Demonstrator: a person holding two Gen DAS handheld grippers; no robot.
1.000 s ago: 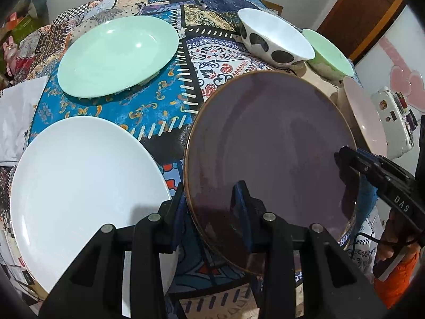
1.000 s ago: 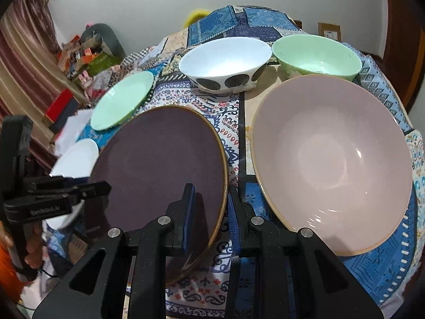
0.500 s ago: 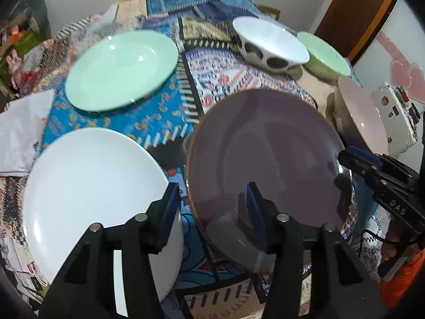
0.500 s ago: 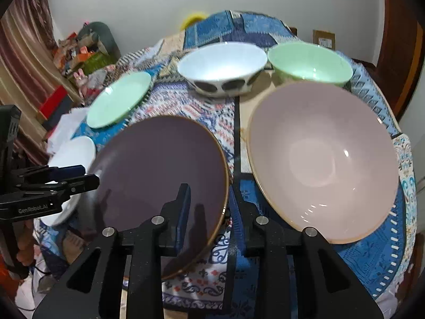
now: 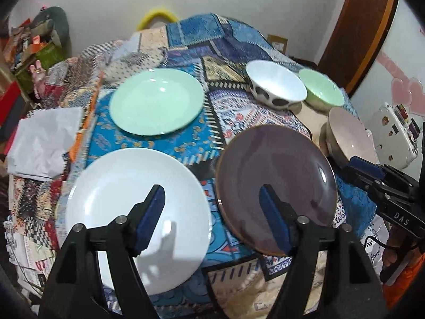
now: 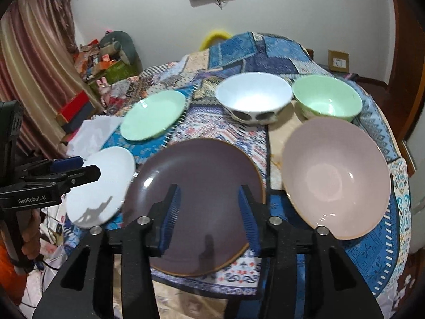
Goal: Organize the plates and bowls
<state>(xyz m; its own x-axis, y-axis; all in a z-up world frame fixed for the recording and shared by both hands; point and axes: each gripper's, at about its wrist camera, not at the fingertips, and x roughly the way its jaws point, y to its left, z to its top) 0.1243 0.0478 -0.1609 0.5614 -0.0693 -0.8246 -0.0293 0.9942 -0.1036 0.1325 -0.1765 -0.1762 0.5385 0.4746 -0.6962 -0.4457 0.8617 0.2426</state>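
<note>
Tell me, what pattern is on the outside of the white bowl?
Large black spots on the white bowl, clearest in the left wrist view.

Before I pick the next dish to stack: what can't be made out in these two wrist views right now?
- Purple plate: near rim, right wrist view, hidden behind that gripper's fingers.
- White plate: near edge, left wrist view, covered by the left gripper.
- Pink bowl: left wrist view, partly behind the right gripper; outside unseen.
- Spotted bowl and green bowl: touching or apart, unclear.
</note>
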